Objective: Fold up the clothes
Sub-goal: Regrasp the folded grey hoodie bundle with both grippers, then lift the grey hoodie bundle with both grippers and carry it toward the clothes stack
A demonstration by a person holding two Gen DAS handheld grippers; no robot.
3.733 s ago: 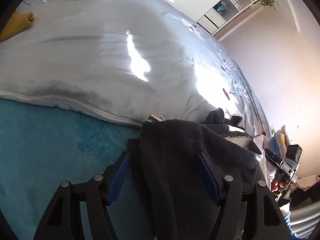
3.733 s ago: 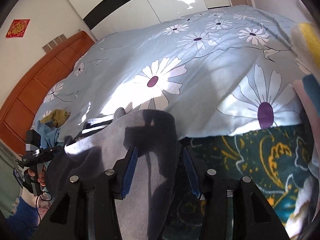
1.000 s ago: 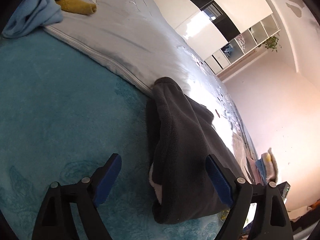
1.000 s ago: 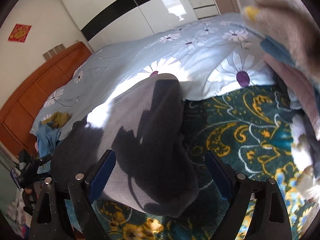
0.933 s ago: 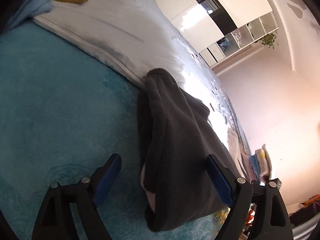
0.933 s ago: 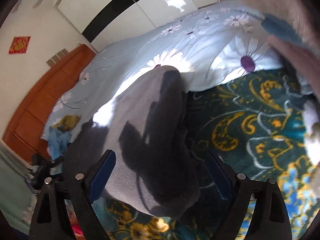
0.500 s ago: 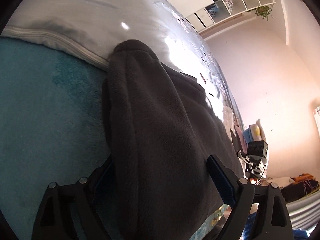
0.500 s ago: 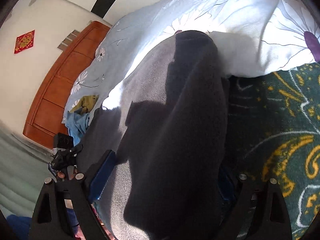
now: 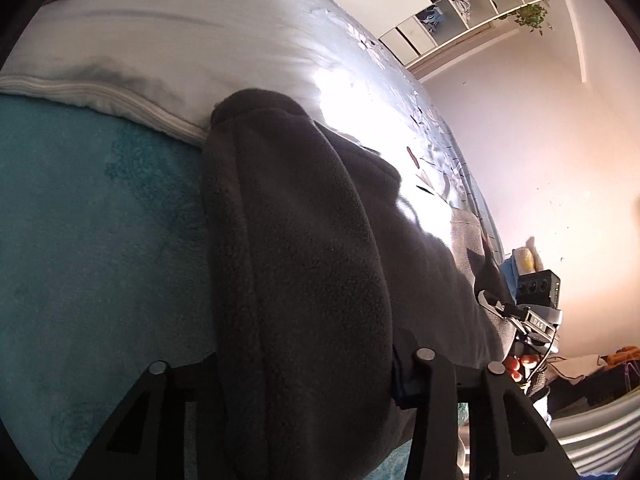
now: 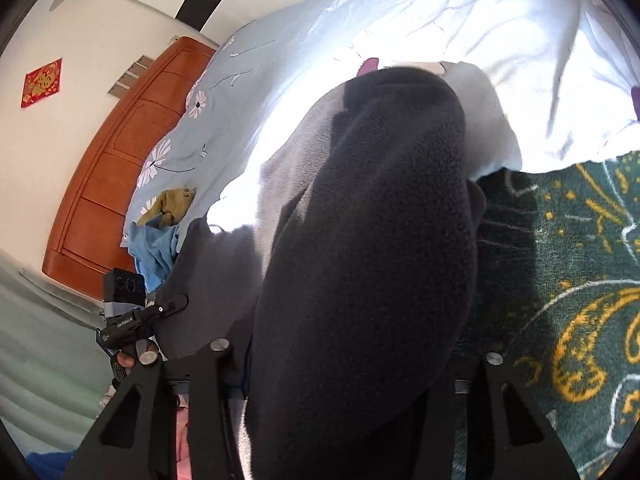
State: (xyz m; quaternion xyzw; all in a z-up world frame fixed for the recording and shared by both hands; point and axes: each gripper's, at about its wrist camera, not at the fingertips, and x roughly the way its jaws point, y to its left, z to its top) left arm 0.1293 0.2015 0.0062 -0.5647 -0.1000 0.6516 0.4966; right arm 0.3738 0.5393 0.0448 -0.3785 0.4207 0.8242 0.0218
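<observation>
A dark grey fleece garment (image 9: 304,220) lies folded into a long thick roll across the edge of a pale blue flowered duvet (image 9: 180,40). My left gripper (image 9: 306,376) straddles one end of the roll, its jaws closing with the fleece bunched between them. A blue pad (image 9: 396,376) presses the cloth's side. In the right wrist view the same garment (image 10: 372,220) fills the middle. My right gripper (image 10: 348,380) is closing on its other end, its pads buried in the fleece. Each view shows the other gripper at the far end, the right one (image 9: 532,312) and the left one (image 10: 136,320).
A teal blanket (image 9: 100,240) lies under the left end and a dark green patterned blanket (image 10: 568,280) under the right. Blue and yellow clothes (image 10: 160,236) sit by the wooden headboard (image 10: 120,160). A stack of folded items (image 9: 524,258) and open shelves (image 9: 460,8) are beyond.
Both grippers came forward over the ends of the fleece roll. Their jaws, wide apart before, have narrowed onto the cloth, which now hides the pads.
</observation>
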